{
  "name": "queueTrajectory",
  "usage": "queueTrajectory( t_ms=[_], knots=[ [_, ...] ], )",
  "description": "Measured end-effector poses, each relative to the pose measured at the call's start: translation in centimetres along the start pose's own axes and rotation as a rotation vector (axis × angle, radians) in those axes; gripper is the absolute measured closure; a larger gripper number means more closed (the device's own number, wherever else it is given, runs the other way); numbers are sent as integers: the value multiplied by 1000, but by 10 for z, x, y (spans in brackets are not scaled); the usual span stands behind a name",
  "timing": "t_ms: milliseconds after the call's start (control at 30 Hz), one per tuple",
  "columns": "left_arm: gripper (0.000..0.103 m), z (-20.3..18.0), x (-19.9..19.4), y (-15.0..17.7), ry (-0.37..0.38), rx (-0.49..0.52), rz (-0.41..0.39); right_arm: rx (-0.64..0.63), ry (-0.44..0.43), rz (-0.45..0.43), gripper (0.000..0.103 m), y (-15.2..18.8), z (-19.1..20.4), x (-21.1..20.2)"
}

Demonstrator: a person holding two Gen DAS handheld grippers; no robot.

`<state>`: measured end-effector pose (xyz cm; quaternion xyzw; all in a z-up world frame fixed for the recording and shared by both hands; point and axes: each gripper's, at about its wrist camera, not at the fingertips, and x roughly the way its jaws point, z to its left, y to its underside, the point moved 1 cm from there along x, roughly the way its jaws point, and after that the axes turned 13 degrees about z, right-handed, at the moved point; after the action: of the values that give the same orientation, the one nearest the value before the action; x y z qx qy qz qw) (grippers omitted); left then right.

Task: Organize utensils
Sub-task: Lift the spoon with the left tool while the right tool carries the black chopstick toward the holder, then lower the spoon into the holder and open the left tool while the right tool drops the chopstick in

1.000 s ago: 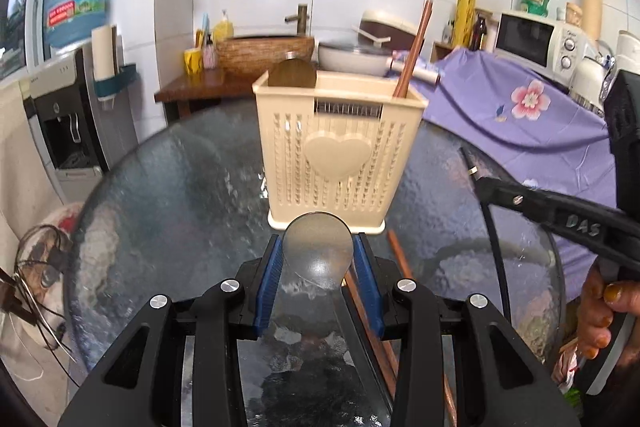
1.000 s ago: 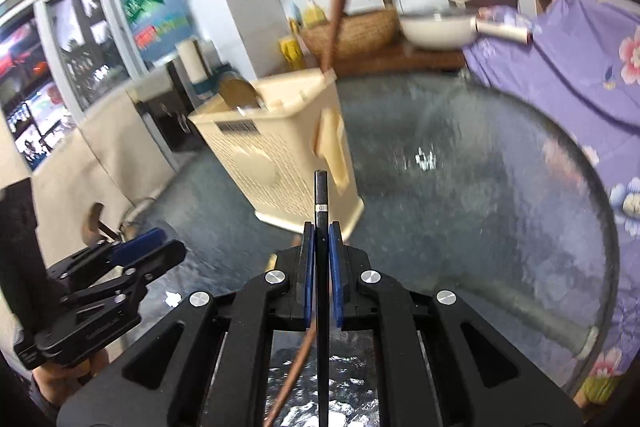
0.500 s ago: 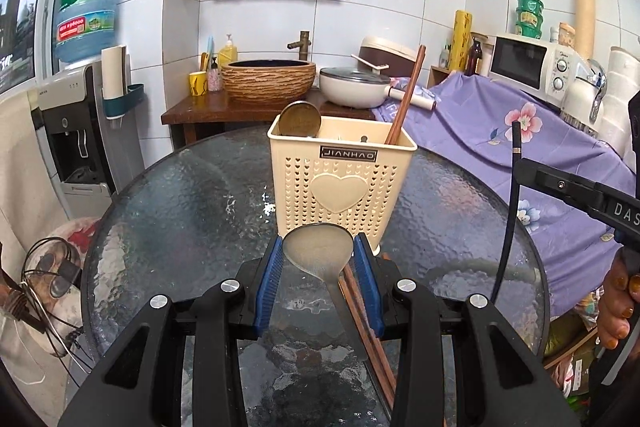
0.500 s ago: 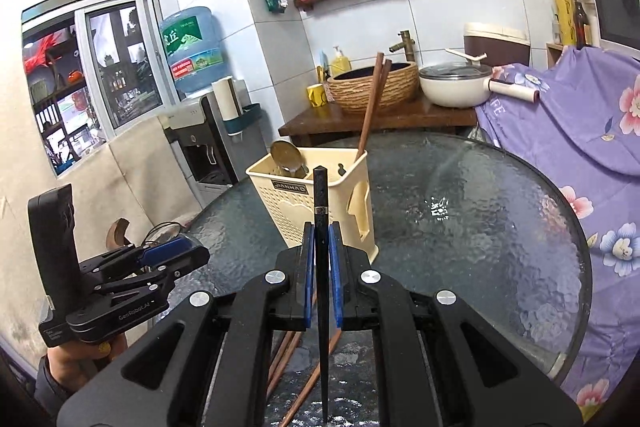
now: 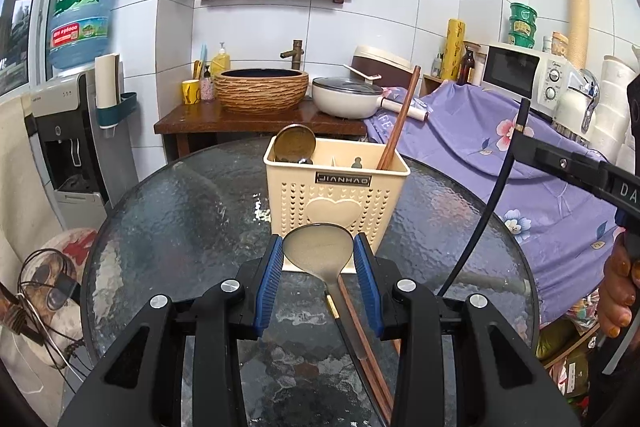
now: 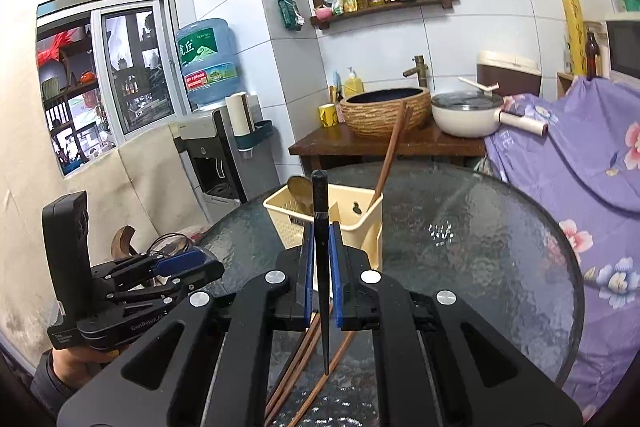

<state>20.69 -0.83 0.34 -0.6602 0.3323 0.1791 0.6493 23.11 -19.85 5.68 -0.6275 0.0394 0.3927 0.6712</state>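
My left gripper (image 5: 318,243) is shut on the bowl of a metal spoon (image 5: 320,255), whose handle hangs down toward the glass. Just beyond it stands a cream utensil caddy (image 5: 336,195) holding a brass spoon (image 5: 294,143) and brown chopsticks (image 5: 400,115). My right gripper (image 6: 321,231) is shut on a black chopstick (image 6: 320,211) held upright above the table, its tip pointing down. In the left wrist view the right gripper (image 5: 528,147) comes in from the right with the black chopstick (image 5: 492,203). More brown chopsticks (image 6: 304,367) lie on the glass under both grippers.
The round glass table (image 5: 180,211) carries the caddy. A purple floral cloth (image 5: 520,187) covers furniture at the right. Behind stand a wooden side table (image 5: 240,119) with a woven basin and a white pot, and a water dispenser (image 5: 64,131) at the left.
Both grippers have risen, so the caddy sits lower and farther off in both views. The black chopstick has come up off the table. The spoon stays gripped.
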Motion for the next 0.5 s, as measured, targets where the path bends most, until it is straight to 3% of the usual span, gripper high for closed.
queueTrajectory(
  t_ms=[300, 500],
  knots=[
    [68, 6, -8, -30, 11, 19, -36, -49, -27, 2, 95, -32, 10, -2],
    [67, 12, -19, -74, 11, 22, -83, -73, -59, -32, 95, -73, 17, -10]
  ],
)
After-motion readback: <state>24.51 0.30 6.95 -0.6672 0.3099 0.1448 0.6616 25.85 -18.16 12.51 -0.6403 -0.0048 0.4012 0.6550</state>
